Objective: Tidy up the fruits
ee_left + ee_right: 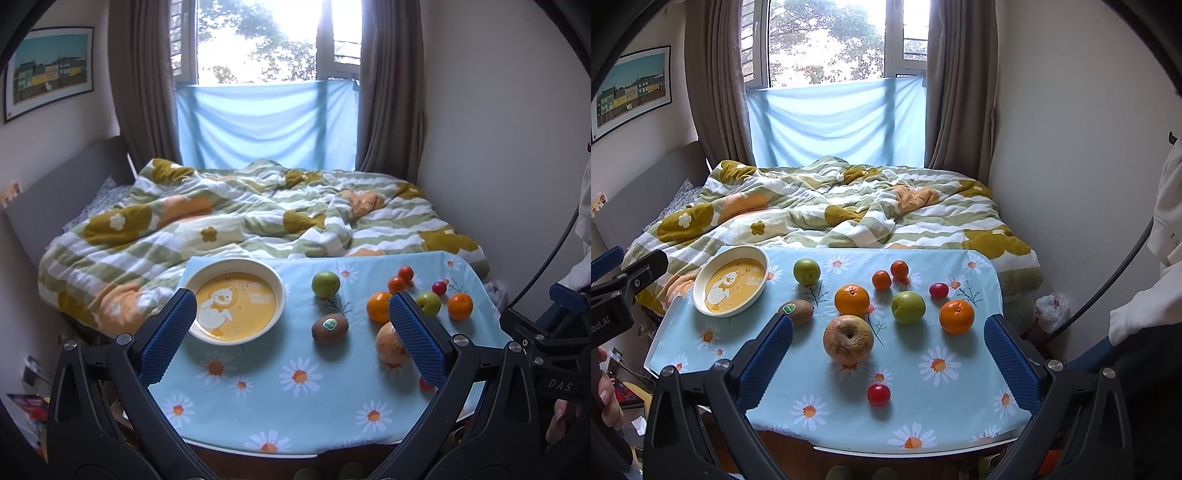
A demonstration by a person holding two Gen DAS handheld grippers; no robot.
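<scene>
A small table with a blue daisy cloth (923, 417) holds loose fruit and an empty white bowl with a yellow duck picture (731, 286), also in the left wrist view (236, 299). The fruit includes a kiwi (799, 312), a wrinkled tan apple (848, 341), two oranges (851, 300) (956, 316), two green apples (806, 271) (908, 307), two small orange tomatoes (881, 280) and red cherry tomatoes (879, 394). My left gripper (291, 332) is open and empty above the table's front. My right gripper (888, 354) is open and empty, with the tan apple ahead between its fingers.
A bed with a green and white flowered quilt (831, 206) lies right behind the table. Walls stand close on both sides. A window with brown curtains (960, 92) is at the back. The person's white sleeve (1137, 317) is at the right.
</scene>
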